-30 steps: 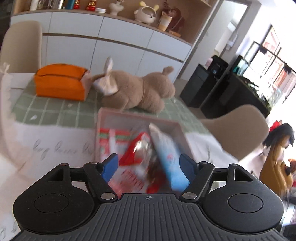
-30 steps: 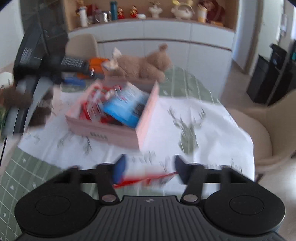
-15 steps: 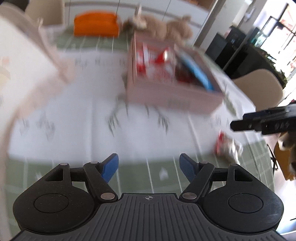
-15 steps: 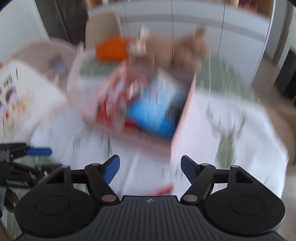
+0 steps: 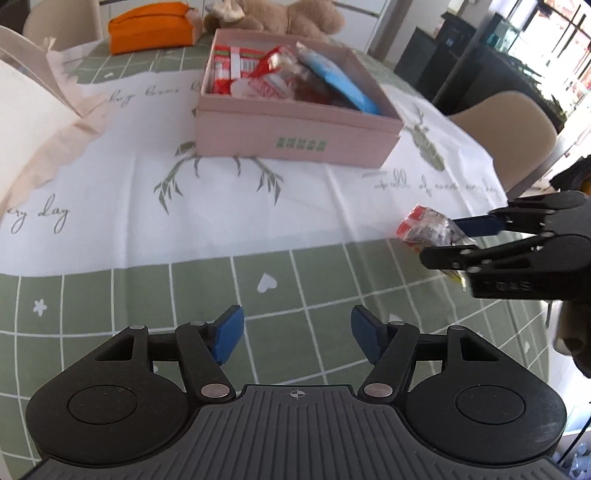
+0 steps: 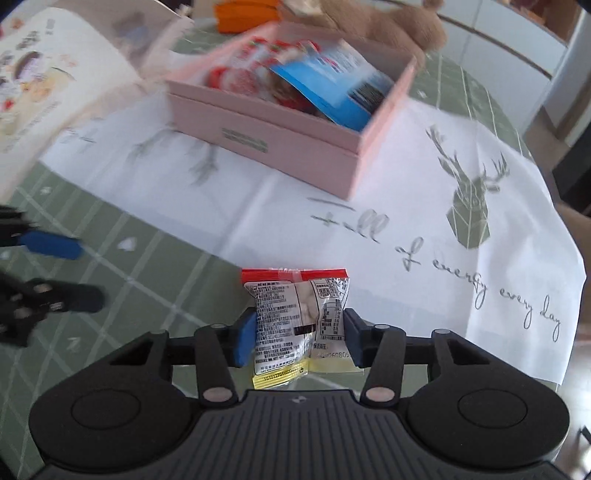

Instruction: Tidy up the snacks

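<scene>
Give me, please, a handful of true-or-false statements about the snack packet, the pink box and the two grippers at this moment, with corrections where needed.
1. The right gripper has a small snack packet between its blue pads. True; its jaws have just been closing on it.
2. The left gripper holds a packet too. False: nothing lies between its open jaws, only the green checked tablecloth beneath.
3. The pink box is empty. False: it already contains several snacks, among them a blue packet.
4. A brown plush toy lies behind the box. True.
5. The box has its lid on. False: it is open at the top.
</scene>
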